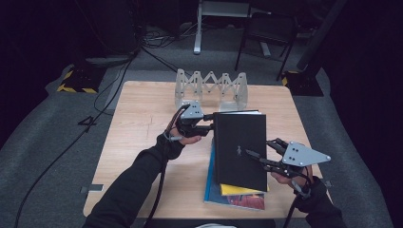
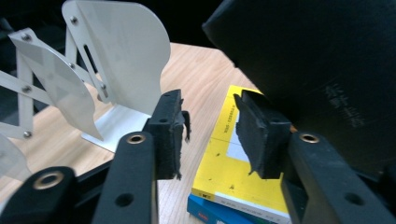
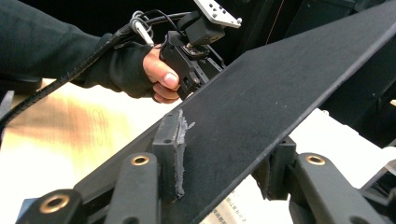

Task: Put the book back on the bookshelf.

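The right gripper is clamping the tilted black book's edge above a yellow book, while the left gripper is gaping open beside it.

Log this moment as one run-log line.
right claw: shut on black hardcover book | left claw: open beside it | book: tilted above yellow paperback

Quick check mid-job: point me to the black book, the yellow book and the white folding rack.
black book (image 1: 240,149), high view, middle of its cover
yellow book (image 2: 233,154), left gripper view, bare cover
white folding rack (image 1: 210,88), high view, lattice middle
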### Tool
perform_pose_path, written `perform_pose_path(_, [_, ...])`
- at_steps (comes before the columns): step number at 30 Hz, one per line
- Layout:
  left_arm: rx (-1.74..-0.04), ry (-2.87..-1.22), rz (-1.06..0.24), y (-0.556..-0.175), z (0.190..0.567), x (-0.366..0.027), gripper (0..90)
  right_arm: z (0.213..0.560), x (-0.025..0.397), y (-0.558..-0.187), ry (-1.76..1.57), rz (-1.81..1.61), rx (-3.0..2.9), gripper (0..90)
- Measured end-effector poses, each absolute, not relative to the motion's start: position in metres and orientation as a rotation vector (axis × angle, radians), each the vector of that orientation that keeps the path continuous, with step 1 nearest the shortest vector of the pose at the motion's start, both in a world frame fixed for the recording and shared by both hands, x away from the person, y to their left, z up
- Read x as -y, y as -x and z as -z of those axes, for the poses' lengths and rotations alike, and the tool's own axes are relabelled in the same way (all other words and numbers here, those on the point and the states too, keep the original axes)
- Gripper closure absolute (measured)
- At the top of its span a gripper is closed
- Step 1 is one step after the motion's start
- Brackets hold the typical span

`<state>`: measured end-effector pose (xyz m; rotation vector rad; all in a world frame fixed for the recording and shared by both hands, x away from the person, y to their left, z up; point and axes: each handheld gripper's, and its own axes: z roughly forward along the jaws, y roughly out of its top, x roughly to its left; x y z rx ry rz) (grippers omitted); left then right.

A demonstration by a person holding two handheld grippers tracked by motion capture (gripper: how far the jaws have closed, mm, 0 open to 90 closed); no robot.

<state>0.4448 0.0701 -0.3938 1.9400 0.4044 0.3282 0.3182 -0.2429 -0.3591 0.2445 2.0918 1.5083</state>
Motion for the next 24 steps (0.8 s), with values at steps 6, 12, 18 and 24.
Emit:
perform_pose_path(6, [-0.371, -1.967, -0.487, -0.426, 0.385, -0.071, 42.3, 0.37, 0.249, -0.299, -0.256, -1.557, -2.01, 63.0])
perform_pose_path(12, [-0.404, -1.998, -0.384, -0.409, 0.395, -0.084, 34.1, 0.369, 0.249, -0.294, -0.236, -1.555, -2.019, 63.7])
perform_pose_path(18, [-0.351, -2.061, -0.247, -0.384, 0.409, -0.088, 25.9, 0.369, 0.249, -0.294, -0.239, -1.557, -2.017, 63.7])
perform_pose_path(24, [-0.32, -2.07, -0.087, -0.37, 0.424, -0.08, 21.6, 0.37, 0.25, -0.294, -0.245, -1.562, -2.01, 63.7])
